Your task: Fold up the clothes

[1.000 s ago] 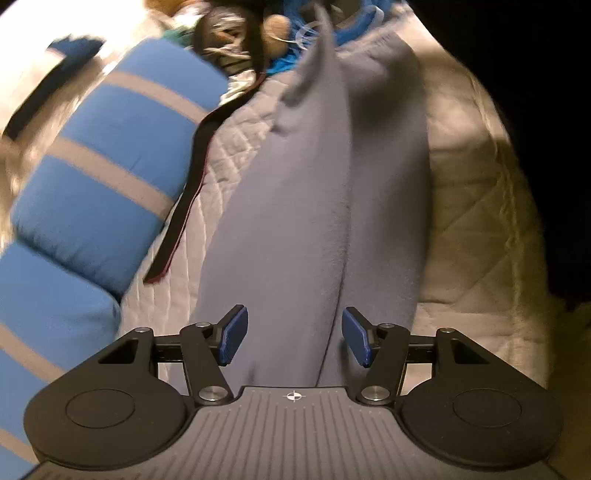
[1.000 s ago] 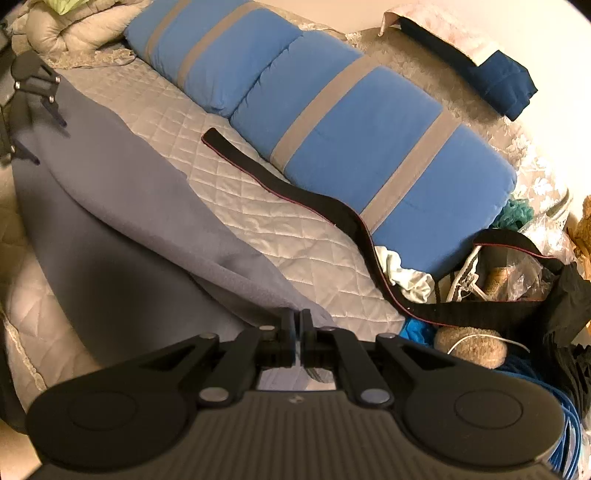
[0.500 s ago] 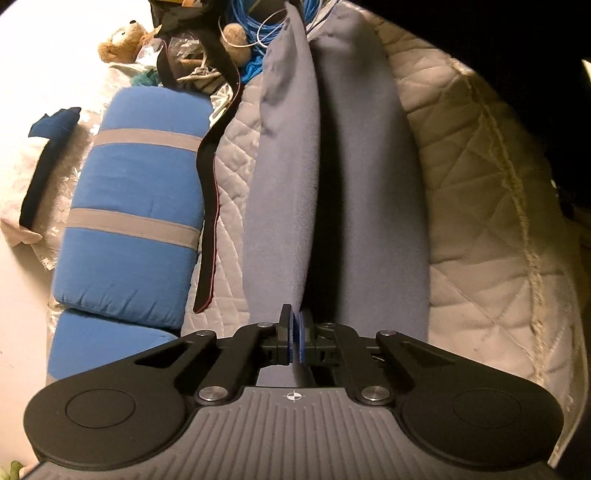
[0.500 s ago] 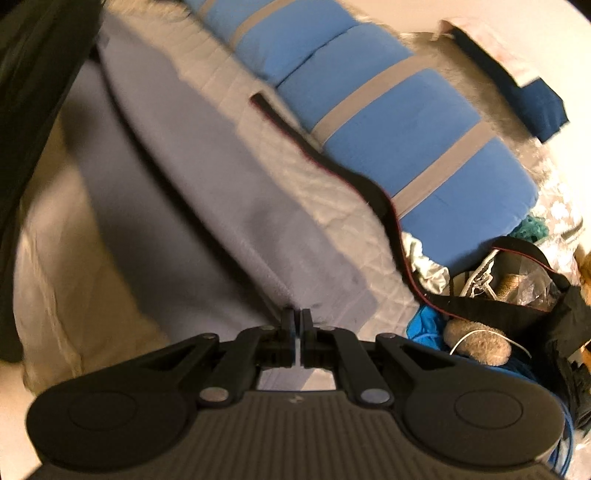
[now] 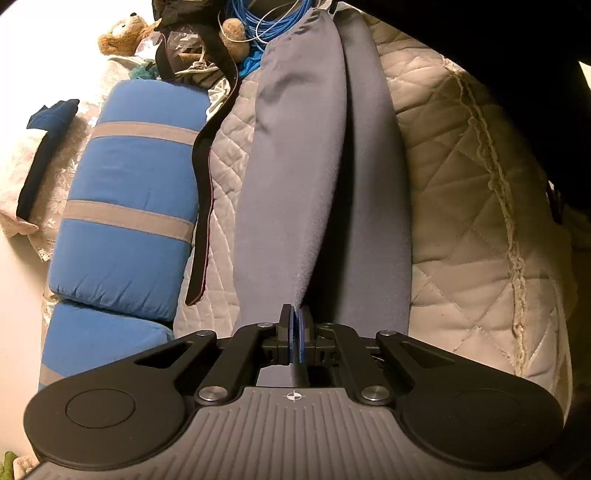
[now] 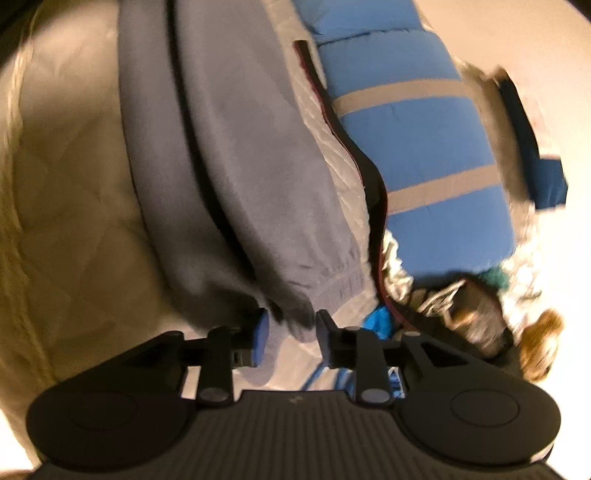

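Grey fleece trousers (image 5: 295, 177), apparently folded leg on leg, lengthwise across the quilted bed.

Quilted bed (image 5: 461, 206), grey trousers (image 5: 295, 166), blue pillows (image 5: 129, 206), black strap (image 5: 203, 206)

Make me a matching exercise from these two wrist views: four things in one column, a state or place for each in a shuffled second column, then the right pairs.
Column one:
1. left tongs
2. right tongs
3. teddy bear
4. black strap

Column two:
A. lies on the quilt between pillow and grey trousers
B. apart and opening around a trouser cuff
C. far end of the bed, by the wall
D. clamped on a fold of the trousers

Pairs: 1-D, 2-B, 3-C, 4-A
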